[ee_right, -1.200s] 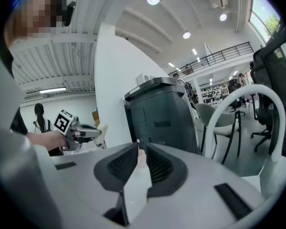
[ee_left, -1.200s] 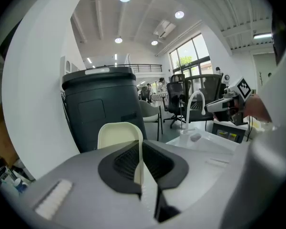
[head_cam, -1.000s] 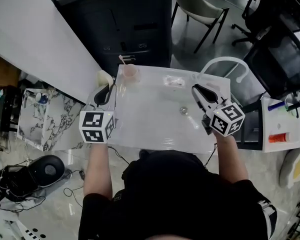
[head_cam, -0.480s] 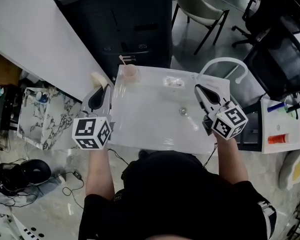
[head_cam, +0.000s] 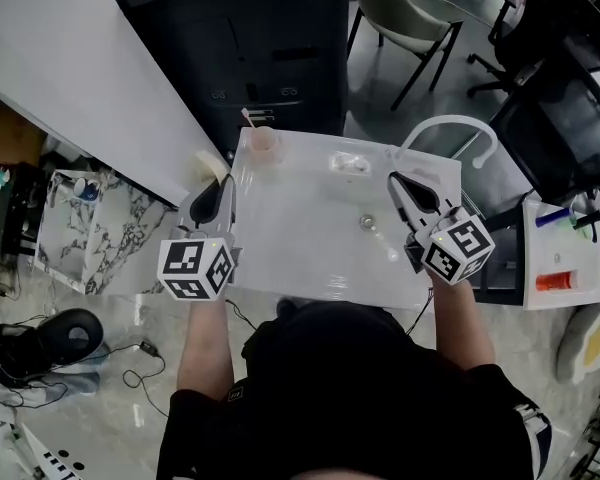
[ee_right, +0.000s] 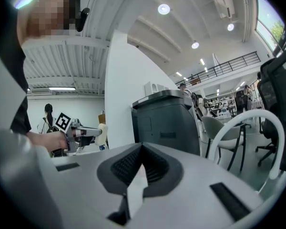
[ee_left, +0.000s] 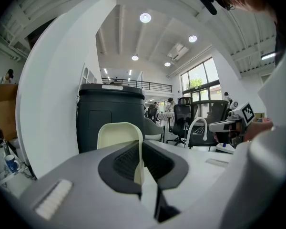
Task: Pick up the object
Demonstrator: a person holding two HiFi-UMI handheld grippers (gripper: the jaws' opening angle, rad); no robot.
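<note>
My left gripper (head_cam: 213, 190) hangs at the left edge of the white table (head_cam: 300, 248), shut on a cream rounded piece (head_cam: 211, 163). In the left gripper view that cream piece (ee_left: 118, 138) stands upright between the dark pads (ee_left: 126, 160), jutting past the tips of the left gripper (ee_left: 139, 149). At the table's right side my right gripper (head_cam: 398, 182) is shut with nothing in it. The right gripper view shows the right gripper (ee_right: 142, 151) with its jaws closed together and empty. A small metal object (head_cam: 367, 222) lies mid-table.
A pink cup (head_cam: 262, 143) with a stick stands at the back left corner, with a crumpled clear wrapper (head_cam: 348, 162) beside it. A dark cabinet (head_cam: 270, 48) stands behind the table, a white curved chair back (head_cam: 450, 126) at the right, and a side shelf (head_cam: 565, 258) beyond it.
My left gripper swung out to the left and down, then came back toward the table edge, still holding the cream piece. The right gripper has barely shifted.
</note>
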